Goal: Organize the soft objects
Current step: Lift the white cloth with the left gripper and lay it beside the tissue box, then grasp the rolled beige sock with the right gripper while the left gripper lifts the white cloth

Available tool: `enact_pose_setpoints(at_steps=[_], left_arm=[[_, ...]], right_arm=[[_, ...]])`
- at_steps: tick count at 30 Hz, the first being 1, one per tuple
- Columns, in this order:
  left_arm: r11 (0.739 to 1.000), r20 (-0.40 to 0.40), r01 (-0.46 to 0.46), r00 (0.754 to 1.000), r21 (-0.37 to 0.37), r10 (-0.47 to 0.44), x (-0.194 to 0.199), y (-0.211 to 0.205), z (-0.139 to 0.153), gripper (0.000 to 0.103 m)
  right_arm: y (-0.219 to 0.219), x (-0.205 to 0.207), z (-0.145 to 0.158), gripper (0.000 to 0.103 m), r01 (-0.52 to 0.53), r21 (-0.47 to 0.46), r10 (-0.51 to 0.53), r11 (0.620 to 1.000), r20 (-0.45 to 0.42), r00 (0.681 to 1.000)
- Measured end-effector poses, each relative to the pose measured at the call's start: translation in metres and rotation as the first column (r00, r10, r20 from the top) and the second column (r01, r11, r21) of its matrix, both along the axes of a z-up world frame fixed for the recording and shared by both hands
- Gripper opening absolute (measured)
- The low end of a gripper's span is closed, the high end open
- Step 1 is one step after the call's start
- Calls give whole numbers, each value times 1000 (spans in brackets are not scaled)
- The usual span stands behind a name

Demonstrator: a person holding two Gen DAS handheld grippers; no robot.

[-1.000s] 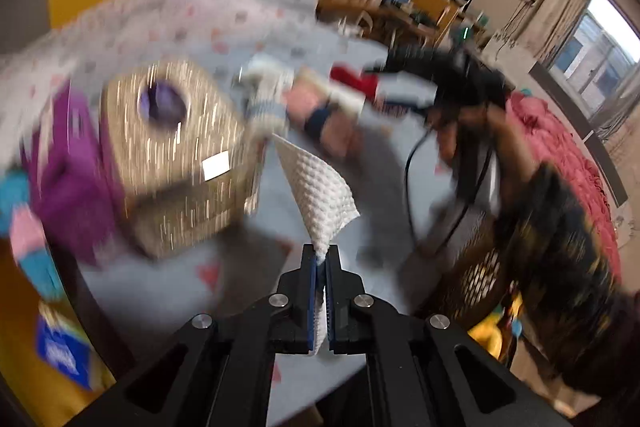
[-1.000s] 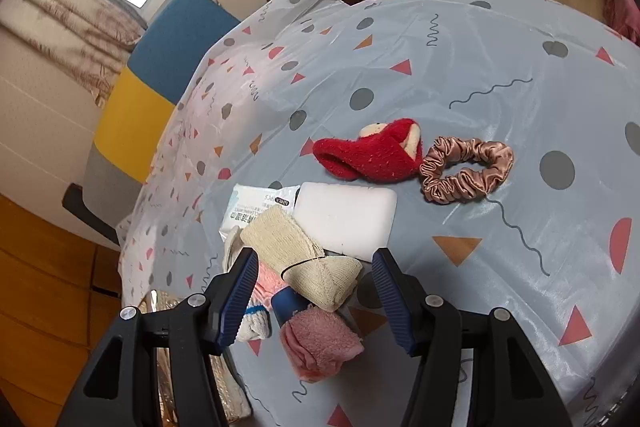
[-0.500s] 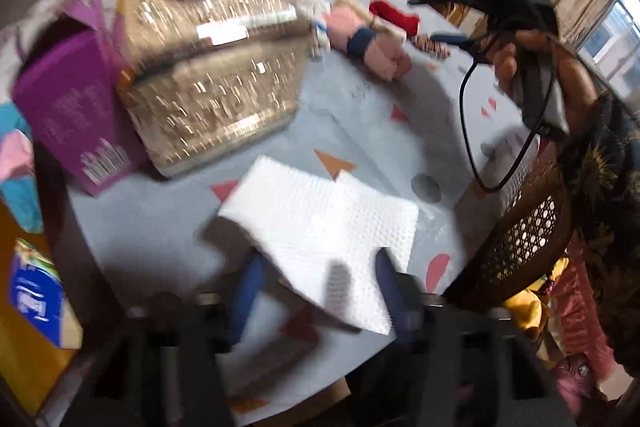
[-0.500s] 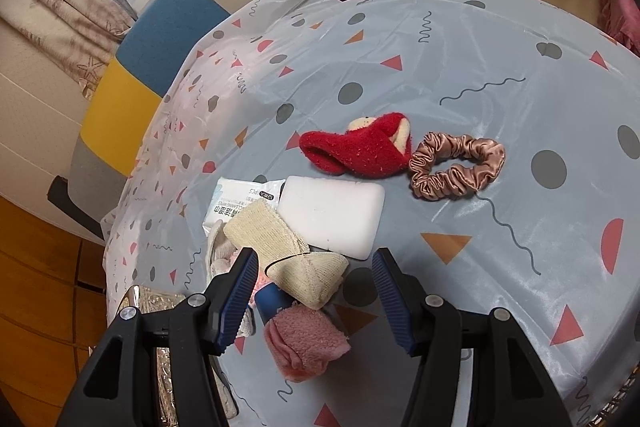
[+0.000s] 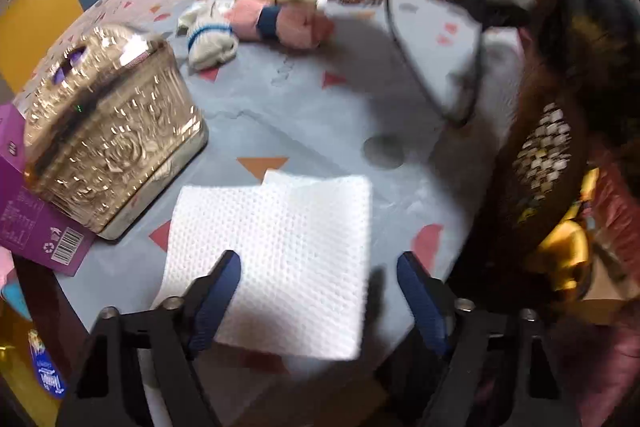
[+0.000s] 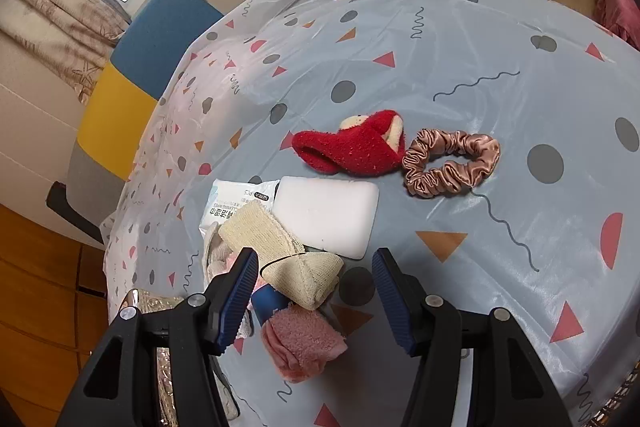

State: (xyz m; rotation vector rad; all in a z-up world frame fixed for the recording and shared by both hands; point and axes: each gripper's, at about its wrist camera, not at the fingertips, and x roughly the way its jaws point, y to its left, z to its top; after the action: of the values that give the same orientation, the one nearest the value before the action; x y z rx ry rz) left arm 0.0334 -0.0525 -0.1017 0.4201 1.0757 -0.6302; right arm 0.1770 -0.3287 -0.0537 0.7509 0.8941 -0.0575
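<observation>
The left gripper (image 5: pixel 318 277) is hanging with jaws spread, gripping nothing, over the white tissue (image 5: pixel 276 263) lying flat near the table edge. The right gripper (image 6: pixel 314 283), jaws apart and empty, is hovering over the beige cloth (image 6: pixel 296 263); lowering squarely should help it pinch cleanly.

I see white paper towel (image 5: pixel 272 259), dimpled weave. Gold embossed box (image 5: pixel 108 131); purple carton (image 5: pixel 36 227) under it. Tablecloth (image 6: pixel 460 67) pale blue with grey dots, red and orange triangles, squiggles. Red fuzzy sock (image 6: pixel 352 147), rose satin scrunchie (image 6: pixel 452 163), white pad (image 6: pixel 328 215), cream cloth (image 6: pixel 280 247), pink fleecy sock (image 6: pixel 300 343). My hand-held gripper pads (image 6: pixel 240 291) navy, ribbed.
</observation>
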Motion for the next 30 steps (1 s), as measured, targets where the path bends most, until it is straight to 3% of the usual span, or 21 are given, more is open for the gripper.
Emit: enact_pose_setpoints(at_steps=[1,3,5,6,8,14,16,19,22,27,29,30], left_arm=[[1000,6,-6,1000,-10,7,2,3,-3,56],[998,22,-26,999,-54,28,5,14,0,31],[991,3,-89,996,-104,90,14,31,2,14],[984,-14,-117,993,-132,116,17,38,2,11],[965,-49,-174,985,-197,167,23,55,0,10],[931,-94,-241,970,-274,223,22,70,-6,9],[914,-132,-268,962,-305,238,26,77,-5,10],[910,-133,-261,964,-321,229,25,81,-6,10],[911,-111,-245,969,-330,220,22,80,-6,10],[895,-134,-269,963,-356,236,23,84,-8,10],[892,-136,-272,962,-361,238,23,85,-8,10],[890,-138,-274,961,-364,239,23,86,-8,10]], right_arm=[[0,0,0,60,-1,-2,1,1000,1,1000],[0,0,0,60,1,-1,-1,1000,0,1000],[0,0,0,60,3,-2,-3,1000,-2,1000],[0,0,0,60,2,-2,-2,1000,-1,1000],[1,1,1,60,-4,-7,4,1000,3,1000],[6,2,3,60,-31,-30,32,999,16,999],[14,4,7,60,-68,-71,70,995,23,997],[28,10,9,60,-143,-87,145,986,15,989],[51,27,11,60,-260,-178,259,949,-29,965],[76,57,-3,60,-368,-296,340,882,-141,930],[82,67,-13,40,-378,-357,324,854,-202,924],[82,68,-17,37,-381,-357,324,853,-211,922]])
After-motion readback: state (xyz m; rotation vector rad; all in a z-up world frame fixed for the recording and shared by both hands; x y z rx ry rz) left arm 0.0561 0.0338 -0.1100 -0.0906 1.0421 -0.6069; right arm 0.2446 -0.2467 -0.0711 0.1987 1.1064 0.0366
